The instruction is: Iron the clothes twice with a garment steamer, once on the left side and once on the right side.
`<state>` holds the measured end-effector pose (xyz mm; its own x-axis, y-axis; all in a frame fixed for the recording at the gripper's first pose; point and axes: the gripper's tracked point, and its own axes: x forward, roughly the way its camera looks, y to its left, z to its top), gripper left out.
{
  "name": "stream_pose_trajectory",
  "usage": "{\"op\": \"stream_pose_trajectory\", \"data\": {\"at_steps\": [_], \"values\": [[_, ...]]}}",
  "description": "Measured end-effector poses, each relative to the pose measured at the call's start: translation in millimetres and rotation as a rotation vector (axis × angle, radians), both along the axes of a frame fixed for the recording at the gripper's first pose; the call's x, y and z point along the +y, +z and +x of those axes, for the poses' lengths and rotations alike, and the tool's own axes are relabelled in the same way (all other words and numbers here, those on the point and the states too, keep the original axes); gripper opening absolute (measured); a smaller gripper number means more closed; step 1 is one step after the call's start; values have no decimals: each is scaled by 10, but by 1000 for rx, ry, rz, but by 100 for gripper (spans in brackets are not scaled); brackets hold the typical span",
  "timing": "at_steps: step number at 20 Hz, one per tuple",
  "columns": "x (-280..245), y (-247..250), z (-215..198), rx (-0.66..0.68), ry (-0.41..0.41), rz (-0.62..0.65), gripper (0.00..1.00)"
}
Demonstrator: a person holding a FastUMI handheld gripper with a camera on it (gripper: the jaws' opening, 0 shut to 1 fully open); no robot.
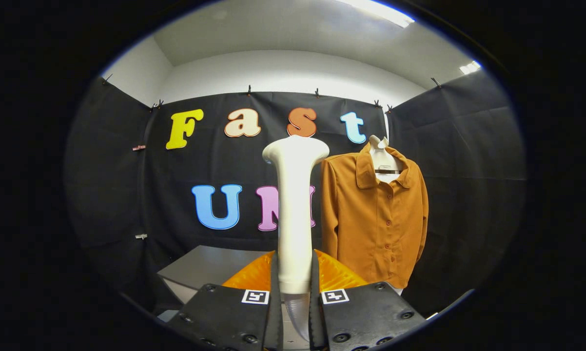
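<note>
A white garment steamer (pixel 294 214) stands upright between my fingers, its wide head up top and its handle running down into the gripper (pixel 295 265). Both black fingers (pixel 275 292) press on the handle, so the gripper is shut on it. An orange-brown buttoned shirt (pixel 373 219) hangs on a white hanger (pixel 384 158) against the black cloth wall, beyond the fingers and just to the right of the steamer's head. The steamer is apart from the shirt, nearer to me.
A grey table (pixel 205 268) sits low down, to the left behind the steamer. Black cloth walls (pixel 468 170) close the booth on three sides.
</note>
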<state>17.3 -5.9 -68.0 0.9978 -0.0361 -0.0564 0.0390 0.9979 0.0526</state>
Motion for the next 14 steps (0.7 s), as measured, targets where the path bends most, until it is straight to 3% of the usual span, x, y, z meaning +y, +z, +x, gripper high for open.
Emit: {"op": "stream_pose_trajectory", "data": {"at_steps": [14], "values": [[52,-22,22,-1,2,-2,24]]}}
